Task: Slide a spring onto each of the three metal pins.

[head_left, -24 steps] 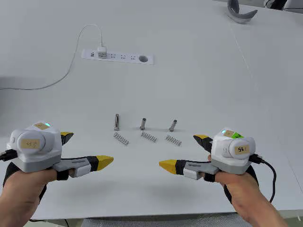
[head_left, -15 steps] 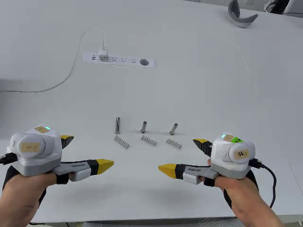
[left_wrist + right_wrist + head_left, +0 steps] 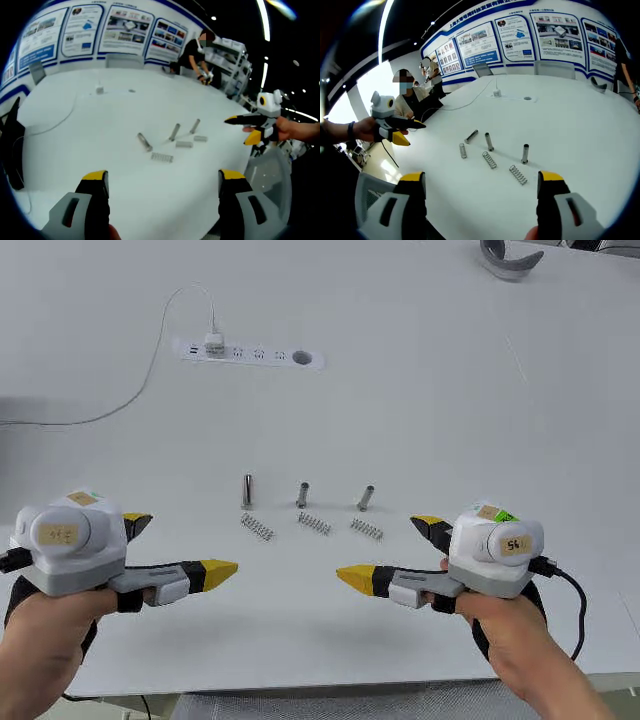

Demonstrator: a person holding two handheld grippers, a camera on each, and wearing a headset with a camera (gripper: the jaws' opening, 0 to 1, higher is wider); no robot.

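With both pairs of jaws apart and empty, my right gripper point(image 3: 388, 551) (nearer than my left gripper point(image 3: 182, 544)) faces the end spring point(image 3: 518, 174), which lies slantwise just ahead, its pin point(image 3: 525, 153) just beyond.

Pwr strip point(image 3: 250, 355) w/ white plug point(image 3: 214, 341); grey curved obj point(image 3: 508, 260) far-right.

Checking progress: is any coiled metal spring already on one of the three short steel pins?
No, all three springs lie on the white table, off the pins.
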